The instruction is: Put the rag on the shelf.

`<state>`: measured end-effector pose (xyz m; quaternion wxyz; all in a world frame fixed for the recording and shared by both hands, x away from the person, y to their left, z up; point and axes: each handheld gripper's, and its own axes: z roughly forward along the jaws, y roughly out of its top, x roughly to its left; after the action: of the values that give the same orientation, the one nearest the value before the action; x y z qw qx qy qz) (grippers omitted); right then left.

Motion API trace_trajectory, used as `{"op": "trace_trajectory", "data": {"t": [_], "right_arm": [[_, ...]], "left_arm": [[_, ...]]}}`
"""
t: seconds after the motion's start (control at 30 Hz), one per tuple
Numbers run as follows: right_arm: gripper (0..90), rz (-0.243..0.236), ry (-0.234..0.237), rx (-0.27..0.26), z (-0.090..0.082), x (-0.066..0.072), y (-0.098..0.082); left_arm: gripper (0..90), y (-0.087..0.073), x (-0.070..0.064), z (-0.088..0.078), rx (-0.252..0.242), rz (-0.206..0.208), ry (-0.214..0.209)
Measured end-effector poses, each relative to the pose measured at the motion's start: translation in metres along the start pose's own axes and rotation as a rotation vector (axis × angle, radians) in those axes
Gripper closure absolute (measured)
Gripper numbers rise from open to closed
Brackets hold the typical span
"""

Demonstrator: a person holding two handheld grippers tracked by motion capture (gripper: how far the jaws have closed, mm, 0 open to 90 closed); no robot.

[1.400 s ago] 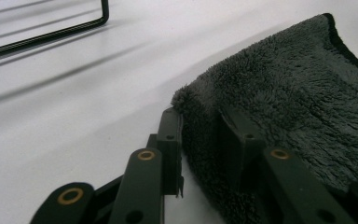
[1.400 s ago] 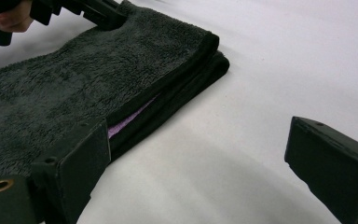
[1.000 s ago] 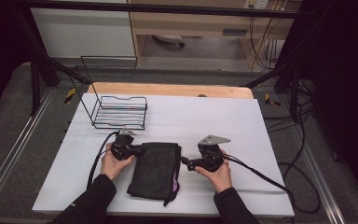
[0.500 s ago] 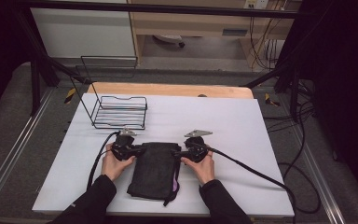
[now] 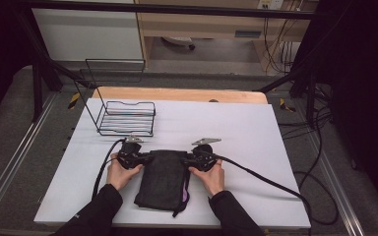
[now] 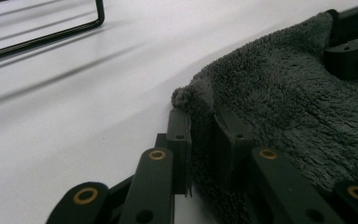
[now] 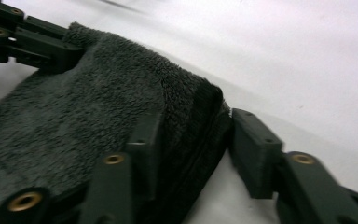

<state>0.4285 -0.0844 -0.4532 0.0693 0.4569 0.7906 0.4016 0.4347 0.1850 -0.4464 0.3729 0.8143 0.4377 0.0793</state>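
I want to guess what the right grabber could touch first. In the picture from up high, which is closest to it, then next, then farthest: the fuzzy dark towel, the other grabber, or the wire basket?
From the right gripper:
1. Dark towel, right at its jaws, just to its left.
2. Left gripper, across the towel at its other top corner.
3. Wire basket, farther back and to the left on the white table.

Wire rack (image 5: 126, 118) (black) on white table (image 5: 236, 128).

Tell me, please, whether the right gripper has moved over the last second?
Yes. The right gripper slid left across the white table, toward the black wire basket, reaching the dark grey fleecy towel's far right corner.
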Motion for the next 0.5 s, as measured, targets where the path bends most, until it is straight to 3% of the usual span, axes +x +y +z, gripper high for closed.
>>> {"op": "trace_trajectory", "data": {"t": [0.03, 0.27, 0.5], "right_arm": [[66.9, 0.013, 0.018, 0.007, 0.0002, -0.0001, -0.0001], [76.2, 0.07, 0.088, -0.005, 0.0001, -0.0061, -0.0024], [77.4, 0.038, 0.084, -0.027, -0.0041, -0.004, -0.0017]], "left_arm": [[76.4, 0.0, 0.0001, 0.0, 0.0, 0.0, -0.001], [79.6, 0.0001, 0.001, -0.0015, 0.0, -0.001, -0.011], [81.2, 0.001, 0.0016, -0.0078, -0.019, -0.006, -0.022]]}}
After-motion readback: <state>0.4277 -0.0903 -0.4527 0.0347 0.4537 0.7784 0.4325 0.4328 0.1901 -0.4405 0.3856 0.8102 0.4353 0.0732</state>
